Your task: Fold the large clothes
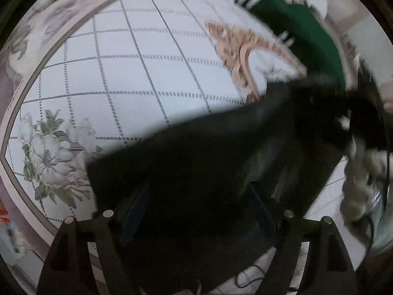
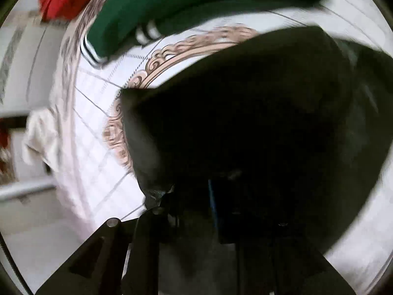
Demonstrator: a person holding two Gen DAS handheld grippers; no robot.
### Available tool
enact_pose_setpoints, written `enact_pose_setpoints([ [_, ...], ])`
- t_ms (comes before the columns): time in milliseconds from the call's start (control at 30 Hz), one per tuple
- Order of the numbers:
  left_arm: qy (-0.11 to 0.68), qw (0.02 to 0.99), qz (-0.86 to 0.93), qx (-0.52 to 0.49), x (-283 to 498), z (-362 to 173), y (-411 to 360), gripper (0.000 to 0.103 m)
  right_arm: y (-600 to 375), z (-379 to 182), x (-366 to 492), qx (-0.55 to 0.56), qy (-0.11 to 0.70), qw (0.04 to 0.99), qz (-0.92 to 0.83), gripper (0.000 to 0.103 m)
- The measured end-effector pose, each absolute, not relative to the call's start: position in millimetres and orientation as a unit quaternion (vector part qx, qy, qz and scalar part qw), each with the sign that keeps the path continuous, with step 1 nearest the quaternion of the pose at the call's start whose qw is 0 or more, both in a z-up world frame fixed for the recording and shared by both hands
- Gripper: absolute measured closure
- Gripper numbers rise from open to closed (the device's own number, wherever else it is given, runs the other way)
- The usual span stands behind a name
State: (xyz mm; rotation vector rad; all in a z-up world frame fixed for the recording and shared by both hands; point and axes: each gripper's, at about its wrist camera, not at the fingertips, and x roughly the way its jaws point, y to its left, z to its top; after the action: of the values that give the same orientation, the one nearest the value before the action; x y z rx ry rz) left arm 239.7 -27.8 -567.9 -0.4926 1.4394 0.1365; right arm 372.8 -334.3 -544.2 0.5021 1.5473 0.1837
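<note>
Black garment (image 1: 221, 147) fabric drapes over both hand-held grippers, lifted above the patterned counter (image 1: 147, 61). Left hand-held gripper (image 1: 196, 211) and right hand-held gripper (image 2: 221, 209) each appear clamped on it. Beyond lies a green garment (image 2: 184, 5).

Bright, even light; strong motion blur in both views, fisheye-bent edges vignetted black.

Matt black cloth garment (image 1: 221, 152); glossy patterned tabletop (image 1: 147, 61)
</note>
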Motion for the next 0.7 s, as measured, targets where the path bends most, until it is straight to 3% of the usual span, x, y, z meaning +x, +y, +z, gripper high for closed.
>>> enact_pose_setpoints([
  [167, 0.669, 0.712, 0.067, -0.205, 240.6, -576.0, -49.7, 0.024, -380.6, -508.9, 367.0, 0.318, 0.678, 0.652, 0.122, 0.078],
  [200, 0.670, 0.712, 0.068, -0.199, 240.1, -574.5, -53.3, 0.024, -400.5, -493.3, 359.3, 0.325, 0.665, 0.662, 0.115, 0.059],
  [233, 0.669, 0.714, 0.068, -0.193, 239.8, -572.4, -57.4, 0.024, -423.0, -479.1, 350.8, 0.321, 0.654, 0.678, 0.100, 0.031],
  [300, 0.664, 0.720, 0.072, -0.187, 240.3, -568.7, -63.7, 0.024, -466.3, -463.2, 338.6, 0.299, 0.637, 0.709, 0.051, 0.007],
  [400, 0.643, 0.739, 0.099, -0.177, 245.7, -563.3, -70.1, 0.024, -517.4, -489.3, 335.6, 0.255, 0.652, 0.714, -0.035, 0.007],
  [467, 0.633, 0.745, 0.105, -0.182, 252.5, -563.0, -72.3, 0.015, -532.4, -533.9, 343.0, 0.294, 0.680, 0.671, -0.017, 0.007],
  [567, 0.625, 0.753, 0.115, -0.172, 263.8, -562.3, -74.2, 0.008, -536.5, -563.5, 341.2, 0.372, 0.648, 0.664, 0.029, 0.022],
  [633, 0.621, 0.759, 0.116, -0.157, 269.1, -559.9, -75.6, 0.008, -540.6, -555.0, 328.0, 0.380, 0.631, 0.676, 0.027, 0.063],
  [700, 0.619, 0.764, 0.107, -0.148, 267.0, -558.4, -75.5, 0.008, -562.2, -545.2, 298.7, 0.436, 0.616, 0.656, 0.013, 0.080],
])
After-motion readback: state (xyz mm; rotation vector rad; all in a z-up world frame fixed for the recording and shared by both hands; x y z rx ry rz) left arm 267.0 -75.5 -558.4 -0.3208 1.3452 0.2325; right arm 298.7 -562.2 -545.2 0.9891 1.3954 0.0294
